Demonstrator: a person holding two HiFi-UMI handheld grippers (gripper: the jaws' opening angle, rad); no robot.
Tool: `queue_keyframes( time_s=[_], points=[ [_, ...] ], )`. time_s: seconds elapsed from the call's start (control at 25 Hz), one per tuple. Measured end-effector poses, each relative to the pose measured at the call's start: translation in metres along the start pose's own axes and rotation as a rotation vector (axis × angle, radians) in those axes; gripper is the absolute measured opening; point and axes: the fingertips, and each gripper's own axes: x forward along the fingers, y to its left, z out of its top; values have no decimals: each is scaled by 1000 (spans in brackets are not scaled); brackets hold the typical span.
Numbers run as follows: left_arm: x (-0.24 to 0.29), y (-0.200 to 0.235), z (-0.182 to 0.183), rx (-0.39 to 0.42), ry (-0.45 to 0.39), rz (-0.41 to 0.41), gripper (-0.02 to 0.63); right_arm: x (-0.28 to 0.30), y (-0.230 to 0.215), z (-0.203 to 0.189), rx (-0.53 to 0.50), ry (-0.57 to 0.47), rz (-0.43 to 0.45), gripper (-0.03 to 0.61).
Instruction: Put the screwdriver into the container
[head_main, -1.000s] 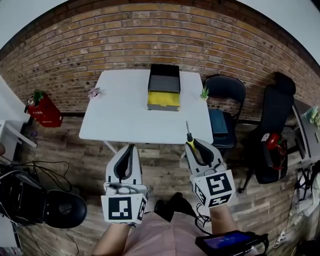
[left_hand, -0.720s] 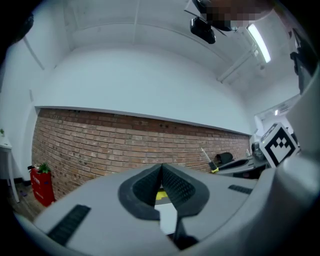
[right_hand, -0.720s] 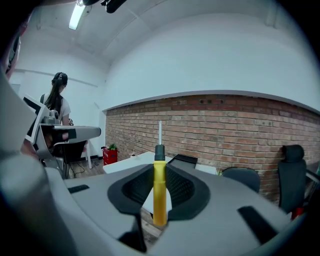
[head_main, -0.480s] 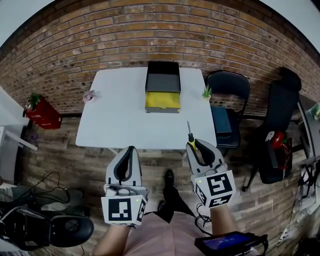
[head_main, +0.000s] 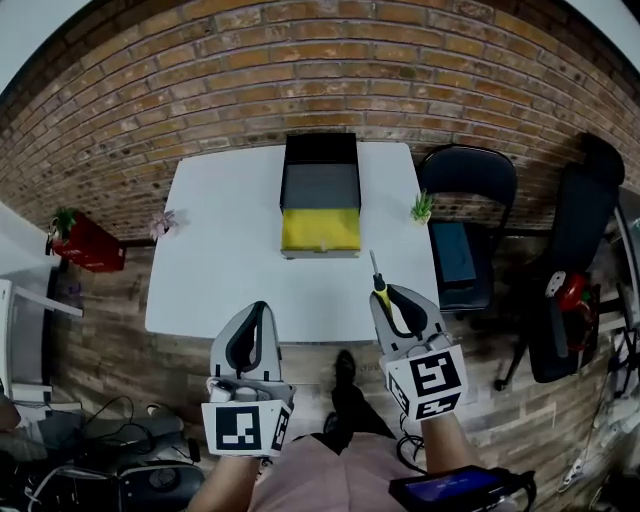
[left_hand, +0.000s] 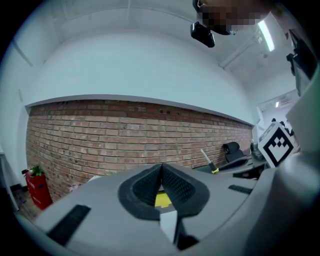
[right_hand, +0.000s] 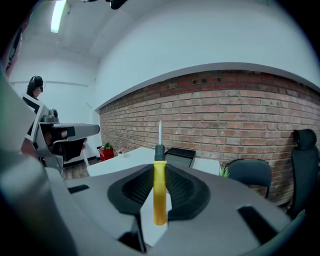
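Up at twelve o'clock on the white counter (head_main: 240, 270) sits the container (head_main: 320, 195), black at its far end, grey in the middle, yellow at the near end, backed by the brick wall (head_main: 300, 80). Down at five o'clock from it, the right gripper (head_main: 385, 297) has the screwdriver (head_main: 378, 285). Its jaws are clenched on the yellow handle, and the black collar and metal shaft poke out past the tips toward twelve. The right gripper view confirms it: the screwdriver (right_hand: 159, 190) stands straight up the middle with a pad pressing on either side. The tool is well apart from the container; in the head view it shows over the counter's near right edge.

Over at seven o'clock from the container, the left gripper (head_main: 255, 312) hovers at the counter's near edge. The left gripper view shows those jaws closed tip to tip with nothing between them.

Round the edges, a small green plant (head_main: 422, 207) is on the counter's two o'clock corner, a black chair (head_main: 468, 180) is just beyond it, a pinkish ornament (head_main: 160, 222) sits at the ten o'clock corner, and a red object (head_main: 88, 243) is on the floor at nine.
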Motion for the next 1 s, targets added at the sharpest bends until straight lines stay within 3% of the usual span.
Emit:
queue_keyframes(
  time_s=[0.4,0.72,1.0],
  points=[
    [90,3,21,35,4,35,12,74,-55,35,6,-22,68,75],
    [110,15,60,77,-70,84,12,99,-66,84,-44,-101,101,77],
    [122,33,54,44,-58,101,12,120,-65,91,-66,-77,107,77]
  ],
)
